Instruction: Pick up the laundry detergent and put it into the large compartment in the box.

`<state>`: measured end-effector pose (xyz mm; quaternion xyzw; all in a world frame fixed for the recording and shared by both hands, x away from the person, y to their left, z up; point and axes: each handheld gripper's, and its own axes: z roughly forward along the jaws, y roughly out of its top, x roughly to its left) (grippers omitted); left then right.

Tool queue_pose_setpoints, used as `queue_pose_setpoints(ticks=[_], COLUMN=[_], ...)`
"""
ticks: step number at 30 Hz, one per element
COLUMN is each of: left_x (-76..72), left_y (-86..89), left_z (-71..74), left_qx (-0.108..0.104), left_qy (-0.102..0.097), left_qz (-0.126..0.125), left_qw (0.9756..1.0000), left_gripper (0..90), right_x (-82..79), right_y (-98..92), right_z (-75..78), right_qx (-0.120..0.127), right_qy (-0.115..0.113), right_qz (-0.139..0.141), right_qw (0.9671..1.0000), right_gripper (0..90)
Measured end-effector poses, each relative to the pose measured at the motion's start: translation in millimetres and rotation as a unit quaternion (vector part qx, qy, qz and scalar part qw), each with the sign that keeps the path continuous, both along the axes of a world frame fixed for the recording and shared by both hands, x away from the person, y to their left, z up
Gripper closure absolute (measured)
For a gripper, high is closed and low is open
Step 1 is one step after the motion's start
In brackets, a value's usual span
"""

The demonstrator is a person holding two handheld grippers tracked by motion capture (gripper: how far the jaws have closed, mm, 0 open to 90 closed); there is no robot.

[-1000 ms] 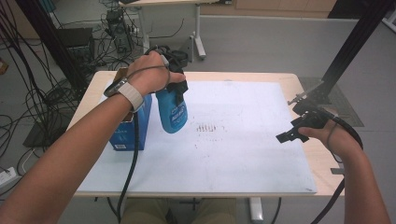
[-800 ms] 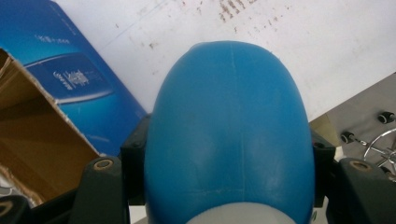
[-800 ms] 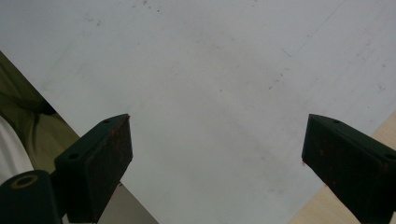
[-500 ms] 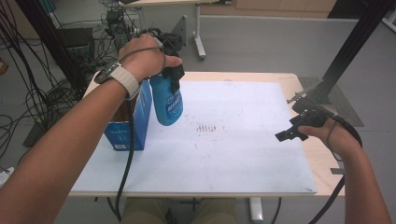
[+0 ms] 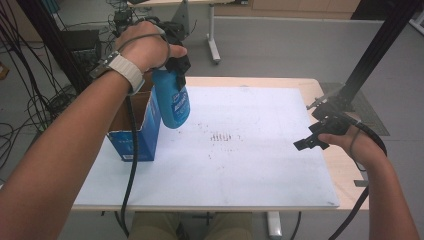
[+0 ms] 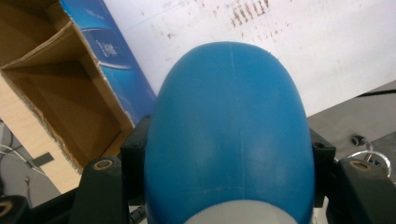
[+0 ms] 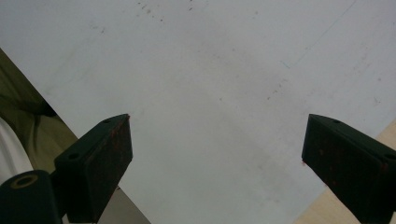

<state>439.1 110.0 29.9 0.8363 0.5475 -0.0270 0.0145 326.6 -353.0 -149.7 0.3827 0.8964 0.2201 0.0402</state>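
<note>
Since the earlier frames, the left tongs (image 5: 177, 62) are carrying the blue bottle (image 5: 172, 100) higher and farther toward the far-left corner of the tabletop (image 5: 260, 165), while the right tongs (image 5: 312, 140) are remaining in place at the right edge.

The left tongs are gripping the blue bottle at its upper end, and the bottle is hanging clear of the white mat (image 5: 250, 175), just beside the open cardboard box (image 5: 135, 132). In the left gripper view, the bottle (image 6: 229, 135) is sitting clamped between the two black jaws, one pressing on each side. The box (image 6: 60, 84) is lying below and to the left, showing a brown interior and a blue outer wall. The person's left hand (image 5: 145, 45) is wrapping around the tongs, and a pale watch strap (image 5: 125, 70) is circling the wrist.

The right tongs (image 7: 215, 154) are standing wide open with nothing between the jaws, hovering over the white mat (image 7: 210, 70) near its edge. The right hand (image 5: 357, 145) is holding them low beside the tabletop's right edge.
</note>
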Motion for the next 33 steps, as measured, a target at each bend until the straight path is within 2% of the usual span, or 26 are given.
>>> queue_pose_setpoints(ticks=[8, 14, 19, 22, 33], left_x=[-2.8, -2.7, -3.6, -4.6, -6.0], left_y=[13.9, 28.6, 34.6, 42.2, 54.0], left_z=[14.6, 24.1, 30.6, 34.2, 38.8], left_qx=[0.005, 0.001, 0.004, -0.003, -0.001], left_qy=[-0.013, -0.014, -0.015, -0.016, -0.01], left_qz=[0.039, 0.066, 0.073, 0.08, 0.106], left_qw=[0.9992, 0.9978, 0.9972, 0.9966, 0.9943], left_gripper=[38.6, 38.6, 38.5, 38.6, 38.5], right_x=[-1.2, -0.5, 1.2, 2.7, 4.9], right_y=[-3.2, -2.4, -2.1, -1.5, -1.6], right_z=[2.2, 1.0, 1.1, 0.8, 3.0], right_qx=[0.002, 0.002, 0.003, 0.003, 0.003], right_qy=[-0.005, -0.006, -0.006, -0.006, -0.009], right_qz=[0.002, 0.005, 0.006, 0.008, 0.016], right_qw=[1.0, 1.0, 1.0, 0.9999, 0.9998], right_gripper=[8.4, 8.4, 8.4, 8.4, 8.4])
